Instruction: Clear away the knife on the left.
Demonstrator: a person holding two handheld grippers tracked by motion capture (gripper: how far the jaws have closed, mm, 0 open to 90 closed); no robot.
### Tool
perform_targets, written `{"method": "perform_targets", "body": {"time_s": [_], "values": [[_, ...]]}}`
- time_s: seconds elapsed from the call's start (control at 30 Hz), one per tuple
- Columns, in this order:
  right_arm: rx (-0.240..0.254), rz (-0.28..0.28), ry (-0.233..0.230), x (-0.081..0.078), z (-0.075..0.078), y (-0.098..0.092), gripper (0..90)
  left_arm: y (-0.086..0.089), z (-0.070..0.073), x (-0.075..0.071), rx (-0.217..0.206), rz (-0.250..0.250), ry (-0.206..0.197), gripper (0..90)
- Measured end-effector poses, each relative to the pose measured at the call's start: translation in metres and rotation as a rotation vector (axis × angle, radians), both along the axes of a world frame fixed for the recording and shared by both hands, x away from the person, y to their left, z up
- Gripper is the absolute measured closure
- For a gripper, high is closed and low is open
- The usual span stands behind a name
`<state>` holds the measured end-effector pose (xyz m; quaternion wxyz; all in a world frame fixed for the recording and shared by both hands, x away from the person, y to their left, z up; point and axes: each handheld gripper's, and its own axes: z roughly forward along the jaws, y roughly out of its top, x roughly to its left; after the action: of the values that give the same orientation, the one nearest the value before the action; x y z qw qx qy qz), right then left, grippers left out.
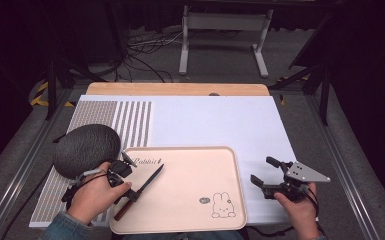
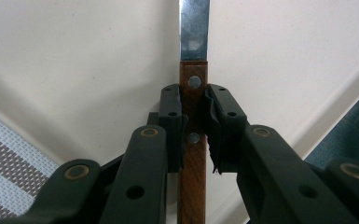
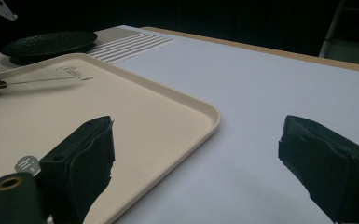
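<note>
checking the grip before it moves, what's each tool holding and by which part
Left tool grips the knife by its wooden handle, just behind the blade. Right tool is open, holding nothing.

a white tabletop with a wooden far edge stands on grey carpet. beyond it, a white metal stand and loose black cables sit in a dark room.

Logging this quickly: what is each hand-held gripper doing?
Left hand-held gripper: closed on the knife handle.
Right hand-held gripper: open, holding nothing.
</note>
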<state>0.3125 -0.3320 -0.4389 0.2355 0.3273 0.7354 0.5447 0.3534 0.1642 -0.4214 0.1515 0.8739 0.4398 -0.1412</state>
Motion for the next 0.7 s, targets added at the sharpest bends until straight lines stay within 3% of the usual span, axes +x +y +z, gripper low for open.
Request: {"method": "perform_targets", "body": {"time_s": [0.5,0.7], "values": [[0.001,0.006,0.0,0.0002,-0.0006,0.0004,10.8,-0.0019,-0.0002,0.0002,0.015,-0.01,-0.006,76.5],[0.003,0.008,0.005,0.0004,-0.0009,0.0005,10.8,-0.0024,0.0054,-0.001,0.0,-0.02,-0.023,58.5]]}}
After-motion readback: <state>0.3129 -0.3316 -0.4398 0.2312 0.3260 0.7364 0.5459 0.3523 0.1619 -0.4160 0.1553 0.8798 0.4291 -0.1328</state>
